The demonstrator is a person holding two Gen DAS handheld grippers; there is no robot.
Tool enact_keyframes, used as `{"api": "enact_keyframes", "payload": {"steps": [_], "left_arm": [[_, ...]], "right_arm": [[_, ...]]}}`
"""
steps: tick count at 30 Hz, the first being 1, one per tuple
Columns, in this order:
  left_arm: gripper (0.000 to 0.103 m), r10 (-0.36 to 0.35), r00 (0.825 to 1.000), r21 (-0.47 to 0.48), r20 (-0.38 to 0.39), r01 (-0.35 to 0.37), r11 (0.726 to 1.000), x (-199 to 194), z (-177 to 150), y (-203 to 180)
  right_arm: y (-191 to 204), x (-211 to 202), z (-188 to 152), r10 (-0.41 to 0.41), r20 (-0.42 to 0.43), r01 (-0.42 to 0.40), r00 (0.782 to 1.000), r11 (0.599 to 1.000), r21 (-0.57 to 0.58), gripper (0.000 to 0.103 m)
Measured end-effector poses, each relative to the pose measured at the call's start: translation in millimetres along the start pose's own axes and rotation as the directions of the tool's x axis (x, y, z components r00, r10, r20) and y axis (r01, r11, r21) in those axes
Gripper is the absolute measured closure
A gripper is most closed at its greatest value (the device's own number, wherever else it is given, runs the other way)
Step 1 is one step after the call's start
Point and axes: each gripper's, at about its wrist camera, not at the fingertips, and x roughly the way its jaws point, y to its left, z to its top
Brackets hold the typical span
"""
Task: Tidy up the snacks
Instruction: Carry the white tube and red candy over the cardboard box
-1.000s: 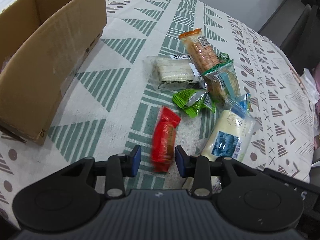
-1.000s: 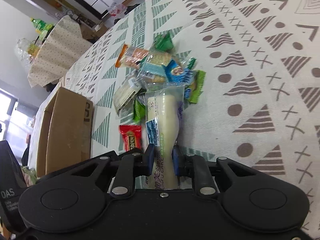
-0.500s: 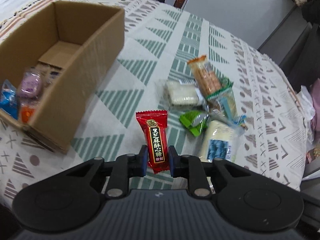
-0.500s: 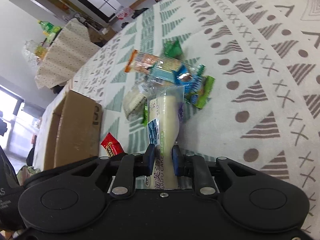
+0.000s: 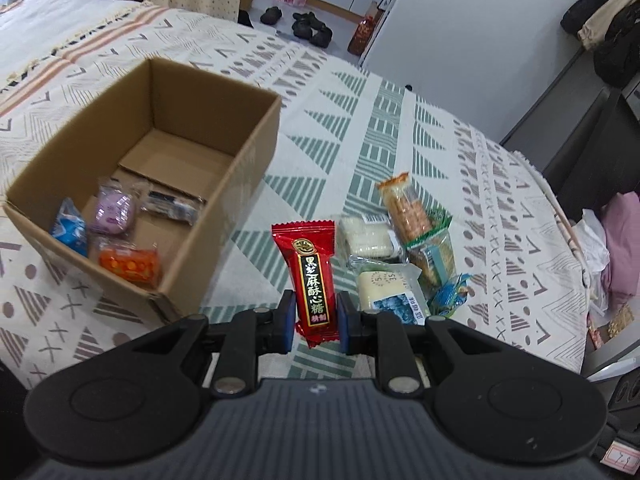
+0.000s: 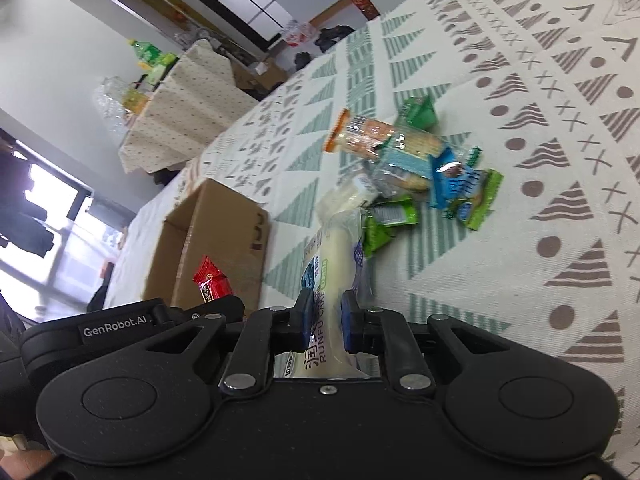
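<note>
Two packets are up off the tabletop (image 5: 360, 128) at once. From the left wrist, the left gripper (image 5: 314, 322) has its jaws clamped on the red candy packet (image 5: 310, 276), held upright, probably so it drops cleanly into the cardboard box (image 5: 256, 168) at ten o'clock. From the right wrist, the right gripper (image 6: 326, 320) jaws have just tightened on the white cake packet (image 6: 336, 256); the remaining snack pile (image 6: 416, 164) lies at one o'clock.
</note>
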Motion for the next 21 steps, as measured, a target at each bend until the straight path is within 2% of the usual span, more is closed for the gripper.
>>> {"api": "enact_keyframes", "payload": {"steps": [12, 21], "left_arm": [[0.083, -0.014, 0.999, -0.043, 0.05, 0.016, 0.999, -40, 20, 23], [0.083, -0.022, 0.997, -0.065, 0.072, 0.027, 0.998, -55, 42, 49]], "right_arm": [[38, -20, 6, 0.095, 0.052, -0.094, 0.994, 0.995, -0.018, 0.089], [76, -13, 10, 0.115, 0.091, -0.111, 0.989, 0.993, -0.045, 0.089]]}}
